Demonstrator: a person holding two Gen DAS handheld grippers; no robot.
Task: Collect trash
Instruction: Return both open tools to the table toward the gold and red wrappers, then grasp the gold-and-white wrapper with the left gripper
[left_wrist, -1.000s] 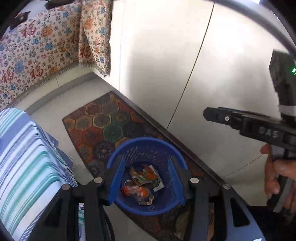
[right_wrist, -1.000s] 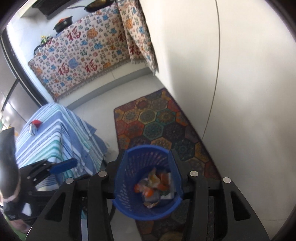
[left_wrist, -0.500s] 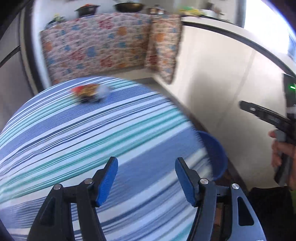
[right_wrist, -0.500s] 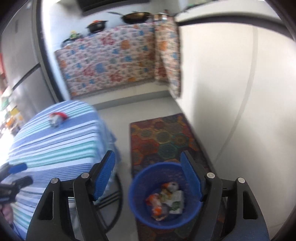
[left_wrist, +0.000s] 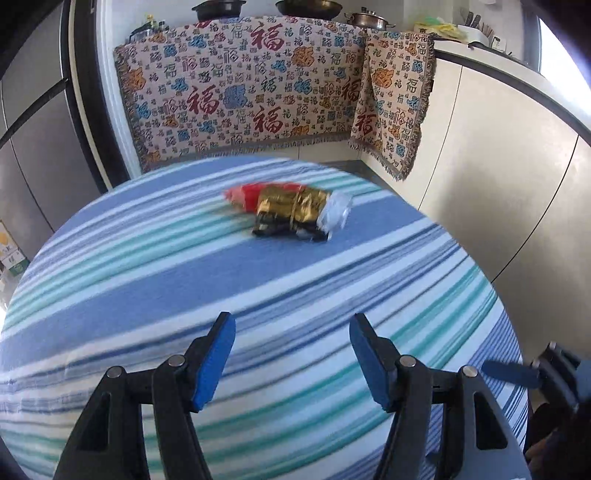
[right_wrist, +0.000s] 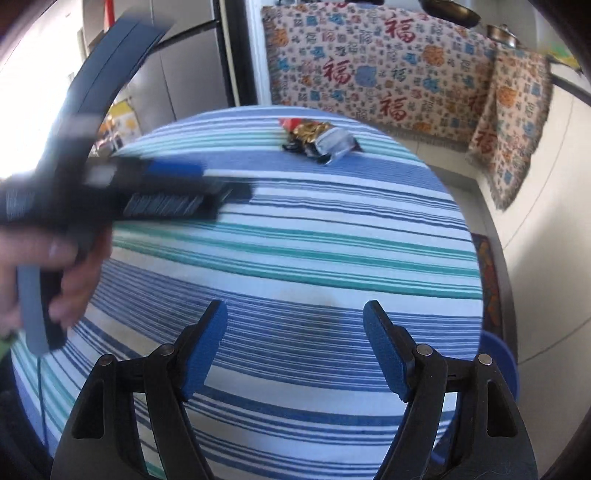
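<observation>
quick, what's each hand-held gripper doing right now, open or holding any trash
Left hand-held gripper: open, holding nothing.
Right hand-held gripper: open, holding nothing.

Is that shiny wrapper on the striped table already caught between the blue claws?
No, the wrapper lies on the table, far ahead of the empty left gripper.

right tool (right_wrist: 293, 349) open, empty | wrappers (right_wrist: 319, 142) far on table (right_wrist: 295, 258)

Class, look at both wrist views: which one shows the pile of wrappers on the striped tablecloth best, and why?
The left wrist view: the wrappers lie near the centre, large, with red, gold and silver parts distinguishable, though slightly blurred. The right wrist view shows the same pile smaller, far across the striped tablecloth.
</observation>
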